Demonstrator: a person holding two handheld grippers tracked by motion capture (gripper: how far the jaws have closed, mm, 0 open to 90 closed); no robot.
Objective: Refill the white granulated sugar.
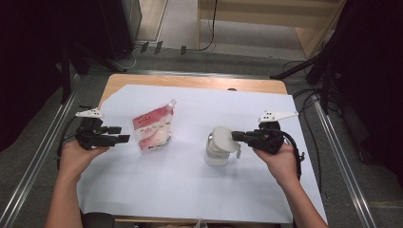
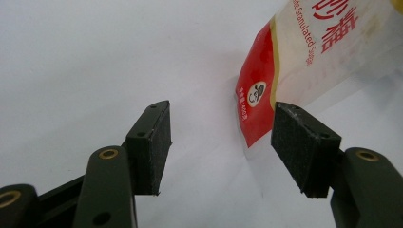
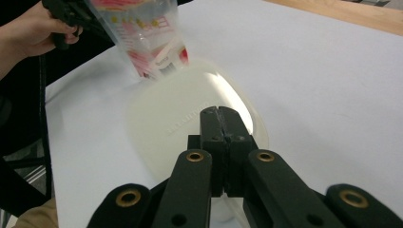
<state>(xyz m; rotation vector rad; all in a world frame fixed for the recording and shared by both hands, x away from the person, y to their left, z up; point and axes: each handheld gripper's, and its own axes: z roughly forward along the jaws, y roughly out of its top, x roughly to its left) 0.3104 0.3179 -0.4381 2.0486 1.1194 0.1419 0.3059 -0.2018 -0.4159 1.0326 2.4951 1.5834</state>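
A wooden table [image 1: 190,81] carries a large white sheet [image 1: 190,190] that covers most of its top, leaving bare wood along the far edge and at the far left corner; on the sheet stands a red-and-white pouch [image 1: 153,127] left of centre, leaning; to its right, well apart, a clear container [image 1: 216,156] sits on the sheet with a white lid [image 1: 224,138] over it

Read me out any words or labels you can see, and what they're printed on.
"Granulated Sugar", partly cut off, in red down the sugar pouch.
Large red Chinese characters beside it, cropped at the frame edge.
Small white print under the pouch's round logo: too small to read.
Raised lettering on the white lid: too blurred.
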